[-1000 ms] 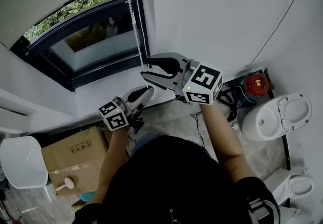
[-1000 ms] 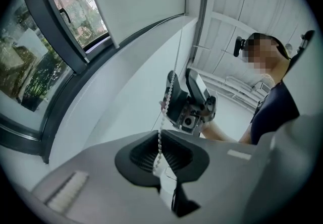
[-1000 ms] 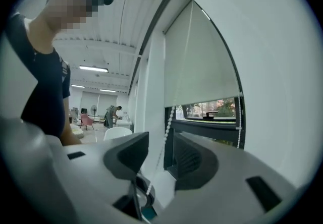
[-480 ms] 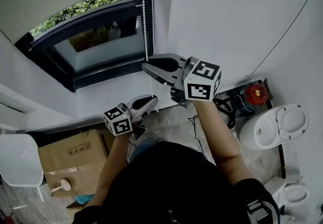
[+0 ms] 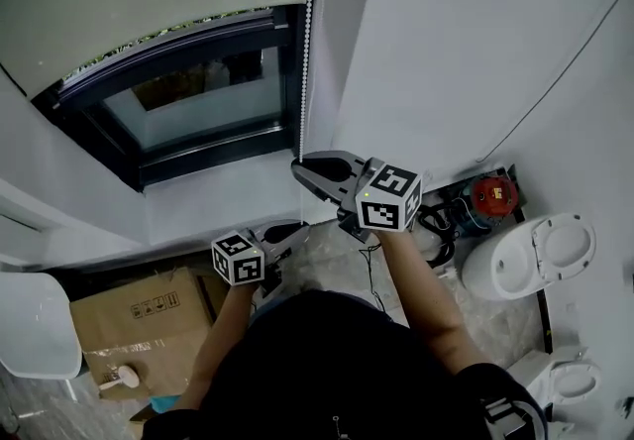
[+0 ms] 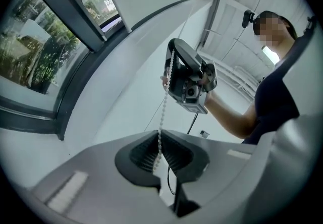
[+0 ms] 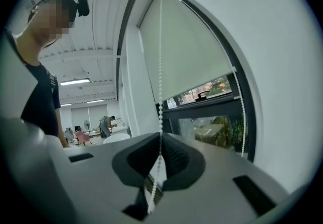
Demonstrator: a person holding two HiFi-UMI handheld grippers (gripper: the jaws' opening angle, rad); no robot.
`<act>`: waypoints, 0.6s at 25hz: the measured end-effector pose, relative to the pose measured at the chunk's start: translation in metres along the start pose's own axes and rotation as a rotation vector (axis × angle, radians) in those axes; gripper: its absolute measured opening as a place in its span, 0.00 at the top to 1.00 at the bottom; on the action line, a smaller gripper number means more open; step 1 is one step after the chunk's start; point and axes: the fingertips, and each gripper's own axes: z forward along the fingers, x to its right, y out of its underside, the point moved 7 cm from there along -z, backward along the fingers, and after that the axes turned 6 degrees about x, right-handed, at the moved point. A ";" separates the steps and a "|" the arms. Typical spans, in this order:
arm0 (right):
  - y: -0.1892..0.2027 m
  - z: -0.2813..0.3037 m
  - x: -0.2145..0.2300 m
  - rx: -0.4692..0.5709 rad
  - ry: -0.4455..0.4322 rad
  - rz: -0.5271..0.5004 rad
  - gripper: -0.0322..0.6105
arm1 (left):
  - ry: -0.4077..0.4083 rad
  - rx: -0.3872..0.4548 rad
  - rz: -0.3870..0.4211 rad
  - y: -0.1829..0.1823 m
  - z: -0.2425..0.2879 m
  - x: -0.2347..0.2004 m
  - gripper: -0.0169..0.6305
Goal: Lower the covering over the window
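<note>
The roller blind [image 5: 149,2] covers the top part of the window [image 5: 198,116]. The bottom part of the glass is bare, so the job looks only partly done. The white bead chain [image 5: 306,42] hangs down the right side of the window, next to the wall.

Both grippers are on that chain. The right gripper [image 5: 300,167] is the higher one. Its jaws are squeezed tight on the chain, and in the right gripper view the beads run straight down between them. The left gripper [image 5: 295,230] is lower and closer to the person. Its jaws are pinched on the same chain too, and the beads go up from them to the right gripper.

This looks like the pulling step: one hand under the other, tugging the chain so the blind rolls down. I think the next move is for one gripper to hold on and pull down while the other lets go and grabs the chain higher up. The pull should go straight down along the chain, so the beads do not slip out of the jaws.
</note>
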 end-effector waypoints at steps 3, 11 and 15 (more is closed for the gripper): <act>0.016 0.003 0.001 -0.026 0.014 0.009 0.92 | -0.001 -0.033 -0.016 0.014 -0.005 -0.006 0.94; 0.055 0.012 0.007 -0.074 0.066 0.049 0.92 | 0.000 -0.147 -0.025 0.037 -0.019 -0.019 0.94; 0.070 0.013 0.012 -0.109 0.085 0.074 0.92 | 0.001 -0.178 -0.017 0.038 -0.021 -0.020 0.94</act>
